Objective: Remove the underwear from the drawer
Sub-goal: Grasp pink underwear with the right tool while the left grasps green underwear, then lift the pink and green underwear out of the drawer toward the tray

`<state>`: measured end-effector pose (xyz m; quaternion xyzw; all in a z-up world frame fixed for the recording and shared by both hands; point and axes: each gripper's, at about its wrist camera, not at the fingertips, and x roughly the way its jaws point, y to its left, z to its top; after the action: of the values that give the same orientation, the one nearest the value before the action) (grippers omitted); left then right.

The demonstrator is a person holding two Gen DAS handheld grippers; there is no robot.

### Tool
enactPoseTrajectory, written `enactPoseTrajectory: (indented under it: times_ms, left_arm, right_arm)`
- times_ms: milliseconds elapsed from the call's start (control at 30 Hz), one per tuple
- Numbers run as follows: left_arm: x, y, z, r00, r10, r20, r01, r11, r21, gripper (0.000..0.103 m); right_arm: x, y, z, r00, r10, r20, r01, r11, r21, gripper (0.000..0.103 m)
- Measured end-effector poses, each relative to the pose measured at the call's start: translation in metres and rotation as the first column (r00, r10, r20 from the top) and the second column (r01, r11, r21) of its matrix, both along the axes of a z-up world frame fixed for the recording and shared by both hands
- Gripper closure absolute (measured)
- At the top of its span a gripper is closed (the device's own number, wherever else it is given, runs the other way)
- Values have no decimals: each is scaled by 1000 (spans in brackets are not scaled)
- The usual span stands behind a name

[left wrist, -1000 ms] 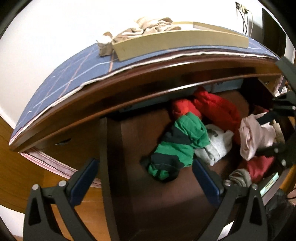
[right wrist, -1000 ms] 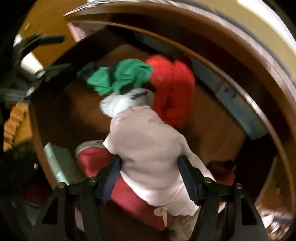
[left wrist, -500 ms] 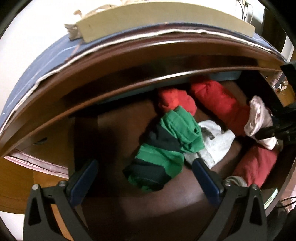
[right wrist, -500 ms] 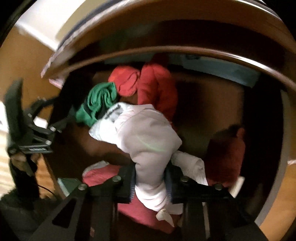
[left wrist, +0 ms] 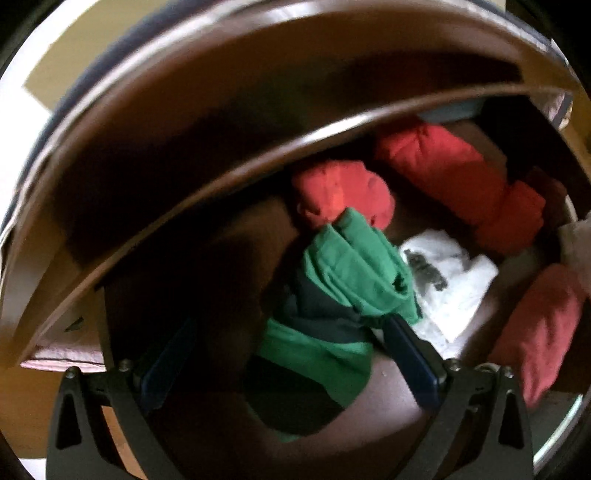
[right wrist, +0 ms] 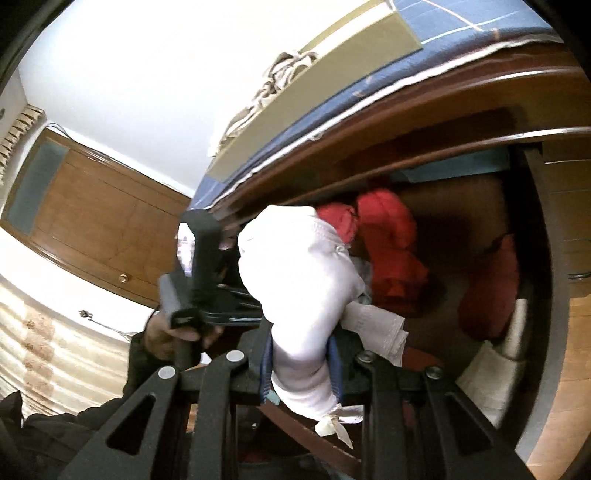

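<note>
My right gripper (right wrist: 300, 363) is shut on pale pink underwear (right wrist: 299, 273) and holds it lifted above the open wooden drawer (right wrist: 543, 236). My left gripper (left wrist: 291, 354) is open, low inside the drawer, its fingers either side of a rolled green and dark garment (left wrist: 332, 295). Beside that lie a white printed piece (left wrist: 447, 280), a small red roll (left wrist: 340, 192), a long red roll (left wrist: 458, 181) and a pinkish-red roll (left wrist: 543, 328). The left gripper also shows in the right wrist view (right wrist: 207, 280), held in a hand.
The dresser top (right wrist: 436, 22) carries a blue checked cloth and a beige tray (right wrist: 317, 85) with beige garments. The drawer's front rail (left wrist: 184, 229) arches close over the left gripper. A wooden cabinet (right wrist: 92, 218) stands to the left.
My right gripper has lifted the pink underwear up out of the drawer and swung to face the dresser top. My left gripper has pushed deeper in, down around the green garment.
</note>
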<state>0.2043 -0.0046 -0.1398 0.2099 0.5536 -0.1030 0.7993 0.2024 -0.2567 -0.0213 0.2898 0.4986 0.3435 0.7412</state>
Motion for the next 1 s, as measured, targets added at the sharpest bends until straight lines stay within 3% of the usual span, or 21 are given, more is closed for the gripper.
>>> enactPoseTrajectory:
  times_ms: [200,300,367,567,800,1000]
  left_arm:
    - [10,-11,-7,999,-37,-39,38,999,38,6]
    - [16,-14,-12,995,-58,-84,60,998,18,27]
    - [17,-16,-15,990,-72,-125,71,997,-12,59]
    - [5,-1,-5,992,-50,-113,37,993,-115,78]
    - [-20,29,25,999,49,-16,-52,967,-250,84]
    - [-46,48,63,996,68,59,-42,933,-358,84]
  right_arm:
    - [-4,10,14,999,5,32,-5,1000,7,76]
    - [-6,8,18,999,5,45,-6,1000,21,76]
    - [-8,7,20,998,-6,55,4,1000,24,76]
    - [-11,-5,21,997,-56,54,52,996,74,76]
    - [-9,-12,18,992,-116,46,109,986,127,76]
    - [-5,-14,18,988,-152,36,144,977,154,76]
